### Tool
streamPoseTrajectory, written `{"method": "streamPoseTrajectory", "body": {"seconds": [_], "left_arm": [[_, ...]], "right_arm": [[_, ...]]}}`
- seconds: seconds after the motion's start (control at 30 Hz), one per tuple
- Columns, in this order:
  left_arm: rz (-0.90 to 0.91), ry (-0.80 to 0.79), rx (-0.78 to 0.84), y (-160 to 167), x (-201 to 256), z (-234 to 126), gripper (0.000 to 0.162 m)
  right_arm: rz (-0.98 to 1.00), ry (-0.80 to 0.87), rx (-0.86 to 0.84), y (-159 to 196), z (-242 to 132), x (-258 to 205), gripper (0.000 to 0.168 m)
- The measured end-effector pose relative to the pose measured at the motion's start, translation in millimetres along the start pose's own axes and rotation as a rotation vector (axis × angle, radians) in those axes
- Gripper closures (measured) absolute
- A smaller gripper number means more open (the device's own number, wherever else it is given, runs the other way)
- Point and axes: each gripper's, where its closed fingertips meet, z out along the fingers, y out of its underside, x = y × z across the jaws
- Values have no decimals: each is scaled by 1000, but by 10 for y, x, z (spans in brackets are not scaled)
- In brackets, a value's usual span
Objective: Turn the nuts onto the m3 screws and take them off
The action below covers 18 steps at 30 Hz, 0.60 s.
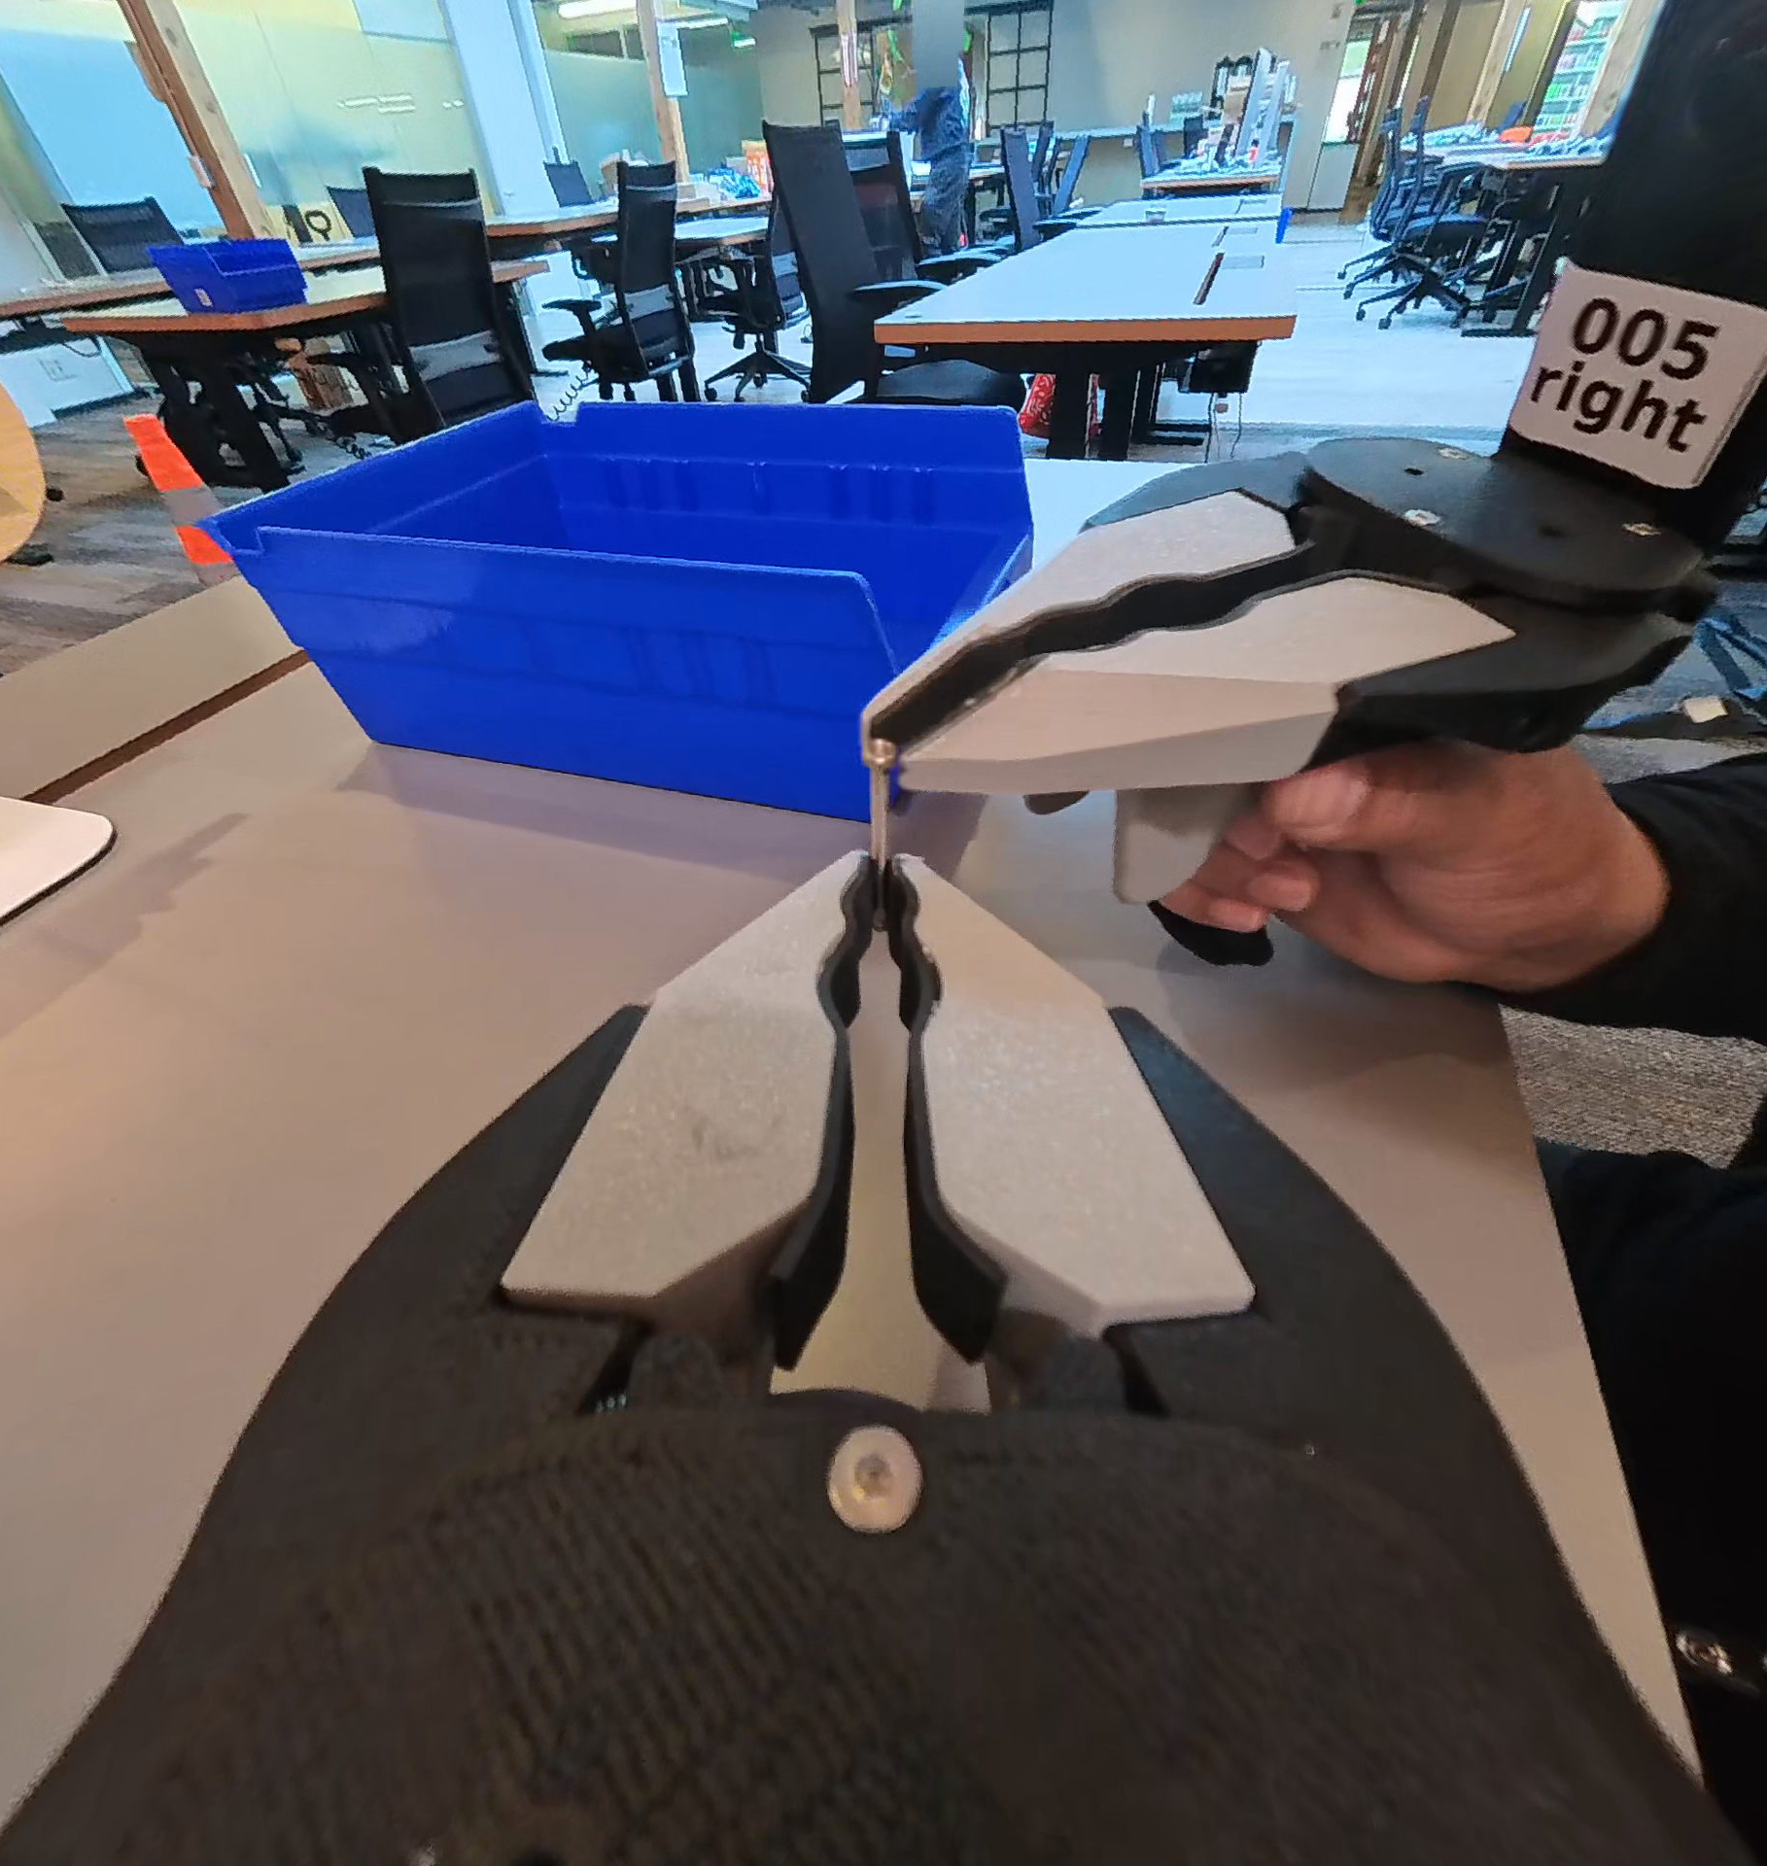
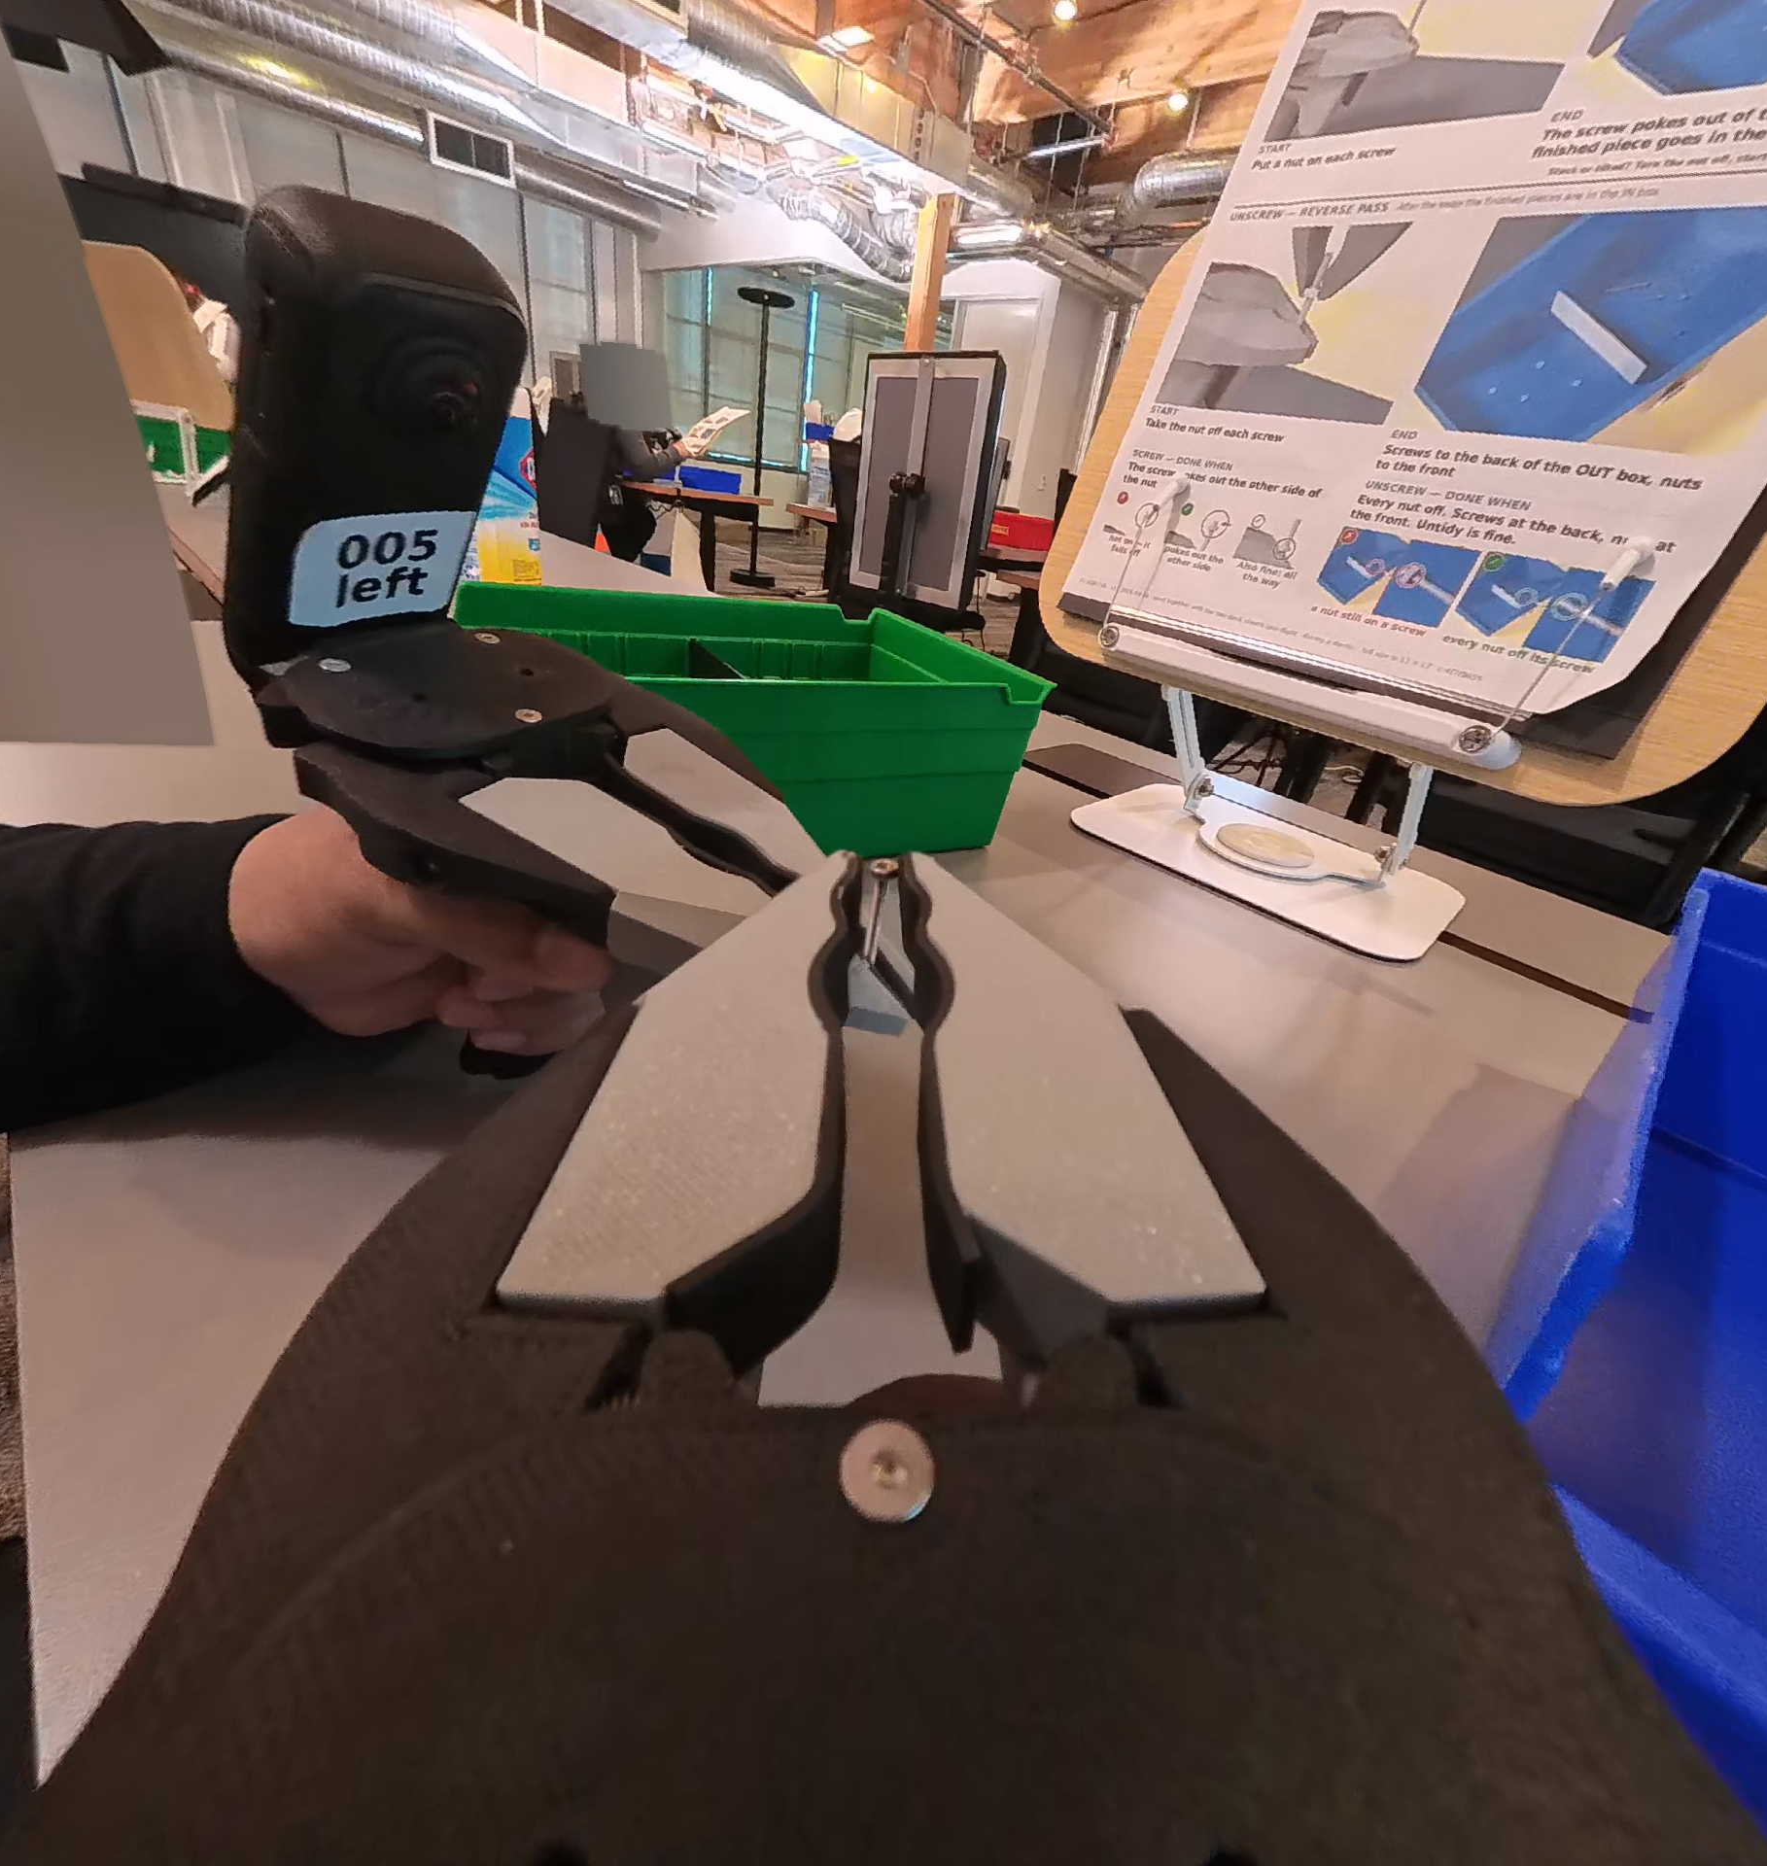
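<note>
A thin silver m3 screw (image 1: 877, 818) stands upright above the grey table (image 1: 253, 1060). My left gripper (image 1: 879, 880) is shut on the screw's lower end. My right gripper (image 1: 888, 753) comes in from the right and is shut on a small silver nut (image 1: 886, 748) at the screw's top end. In the right wrist view the right gripper (image 2: 879, 876) pinches the nut (image 2: 881, 865), and the screw shaft (image 2: 871, 917) runs down between its fingers to the left gripper's tip (image 2: 874, 1002). A hand holds each gripper.
A blue bin (image 1: 607, 626) stands on the table just behind the screw and also shows at the right in the right wrist view (image 2: 1728, 1212). A green bin (image 2: 819, 727) stands farther back. An instruction sheet on a stand (image 2: 1415, 424) is at the right. Office desks and chairs lie beyond. Only a small space, under 4 cm, lies between the two pairs of fingers.
</note>
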Motion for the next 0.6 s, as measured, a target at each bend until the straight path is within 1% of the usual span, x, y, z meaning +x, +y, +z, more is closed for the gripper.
{"method": "streamPoseTrajectory", "body": {"seconds": [0.2,0.33,0.4,0.5,0.6], "left_arm": [[-25,7,-3,19,-20,-1,162],[-28,8,-6,27,-24,-1,162],[-33,16,-2,22,-16,-4,162],[-34,24,-3,24,-4,-3,162],[-28,39,-1,19,26,0,162]], "right_arm": [[5,-5,5,-5,-14,11,164],[-29,-21,23,-57,-66,24,161],[-44,-66,40,-112,-99,17,161],[-38,-202,18,-135,-116,-56,158],[-27,-284,-54,-47,-84,-51,145]]}}
